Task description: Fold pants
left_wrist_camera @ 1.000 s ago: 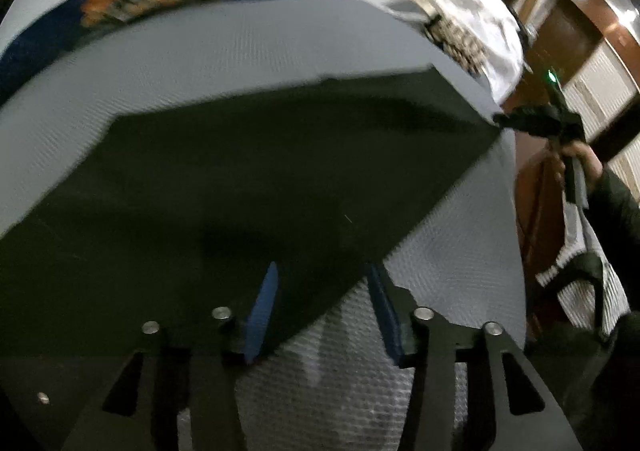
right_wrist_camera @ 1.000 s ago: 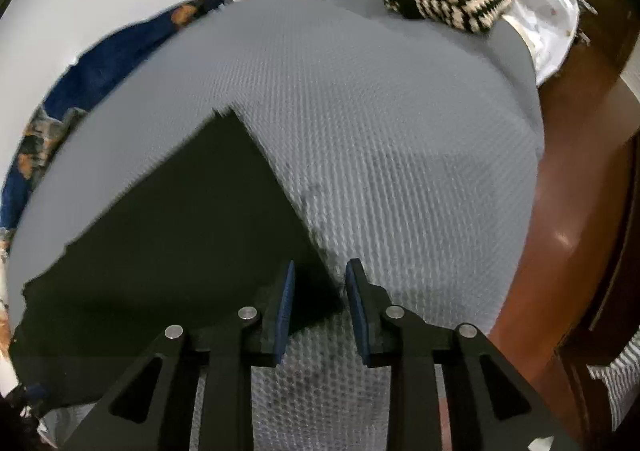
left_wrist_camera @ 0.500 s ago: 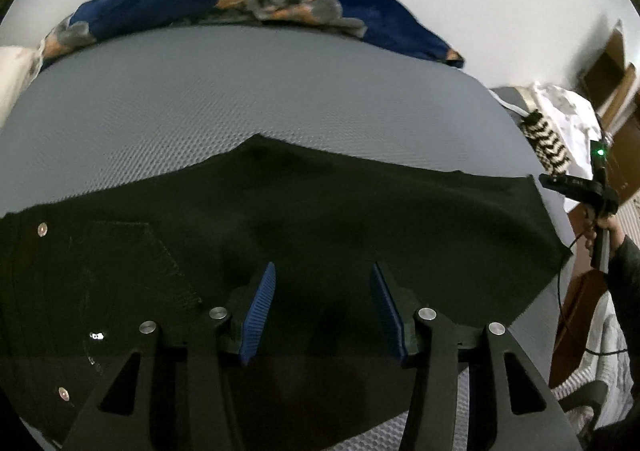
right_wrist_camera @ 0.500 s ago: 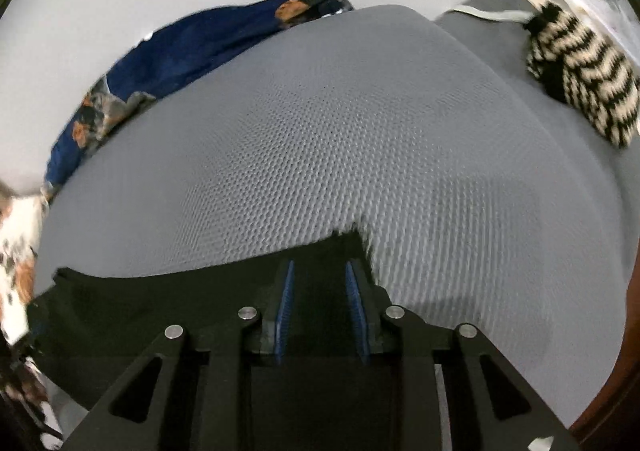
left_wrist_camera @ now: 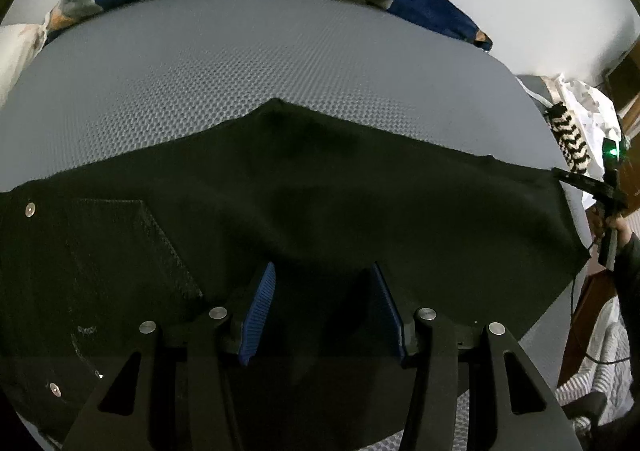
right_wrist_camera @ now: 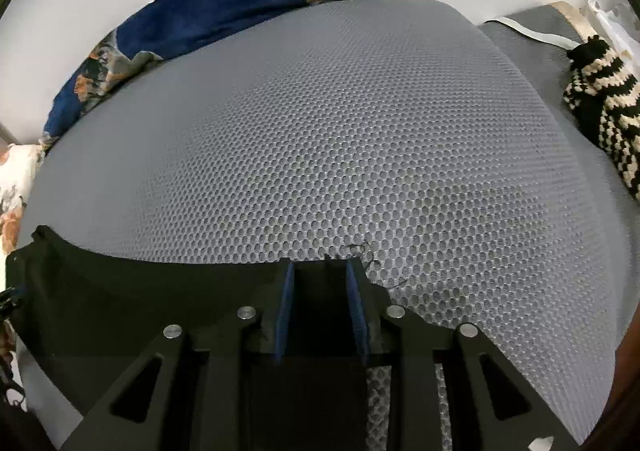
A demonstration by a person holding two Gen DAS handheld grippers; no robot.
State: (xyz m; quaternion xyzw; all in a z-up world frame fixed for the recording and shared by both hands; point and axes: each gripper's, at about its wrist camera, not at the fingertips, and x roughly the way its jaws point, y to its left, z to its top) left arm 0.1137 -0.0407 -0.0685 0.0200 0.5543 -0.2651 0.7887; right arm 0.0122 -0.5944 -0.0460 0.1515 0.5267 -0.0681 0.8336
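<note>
The black cloth pants (left_wrist_camera: pixel 360 211) lie spread flat on the grey honeycomb-mesh mattress (left_wrist_camera: pixel 240 71), their long axis running side to side across it, waistband with its metal rivets and back pocket at one end and the frayed leg hem at the other. Taking the pants as landmark: the left gripper (left_wrist_camera: pixel 322 311) hangs over the seat-and-thigh part, near the pocket end, its blue ribbed pads standing well apart with dark cloth showing between them but neither pad pressing on it, so it holds nothing. The right gripper (right_wrist_camera: pixel 322 311) is at the far hem corner, where loose threads curl onto the mesh; its jaws have just been opening, the hem cloth lies between the pads, and in this dark view it seems to be let go rather than pinched, though contact on the inner faces is hard to rule out. From the left wrist view the right gripper shows as a small black tool at the hem end, held by a sleeved hand (left_wrist_camera: pixel 618 227). Both ends being covered, a fold would likely carry the hem along the long axis toward the waistband, and the right hand is the nearer to that hem.
</note>
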